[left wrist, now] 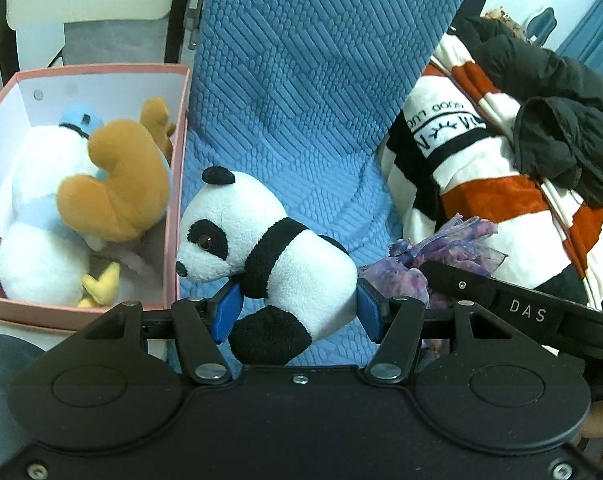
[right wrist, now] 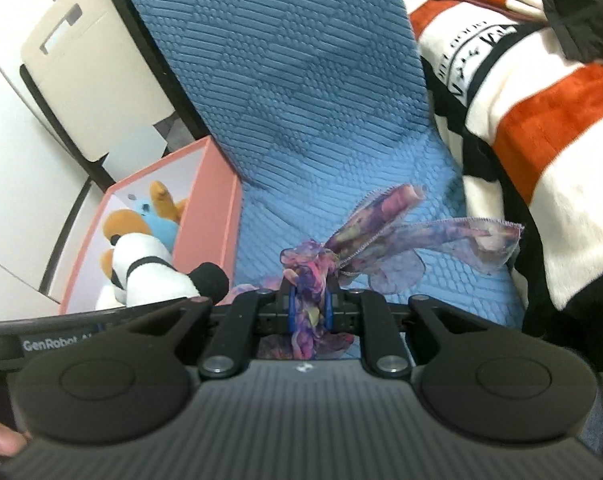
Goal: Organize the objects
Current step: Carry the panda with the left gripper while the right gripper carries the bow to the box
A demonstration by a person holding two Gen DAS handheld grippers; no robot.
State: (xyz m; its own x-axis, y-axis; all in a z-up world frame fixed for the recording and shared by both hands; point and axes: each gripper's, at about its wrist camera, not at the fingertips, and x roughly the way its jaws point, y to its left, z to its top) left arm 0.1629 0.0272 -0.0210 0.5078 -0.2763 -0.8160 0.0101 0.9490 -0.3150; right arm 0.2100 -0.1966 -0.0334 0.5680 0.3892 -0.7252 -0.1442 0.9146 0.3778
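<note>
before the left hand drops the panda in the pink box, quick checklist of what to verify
1. Left gripper shut on the panda plush: ok.
2. Panda over the pink box: not ok, it is beside the box's right wall, over the blue cushion.
3. Box open on top: ok.
4. Room inside: cannot tell; the white plush and orange plush fill much of it.
5. Right gripper out of the path: ok, shut on the purple ribbon, right of the panda.

Open blue quilted cushion (left wrist: 301,120) ahead, pink box (left wrist: 173,200) wall left, striped blanket (left wrist: 481,184) heaped right
</note>
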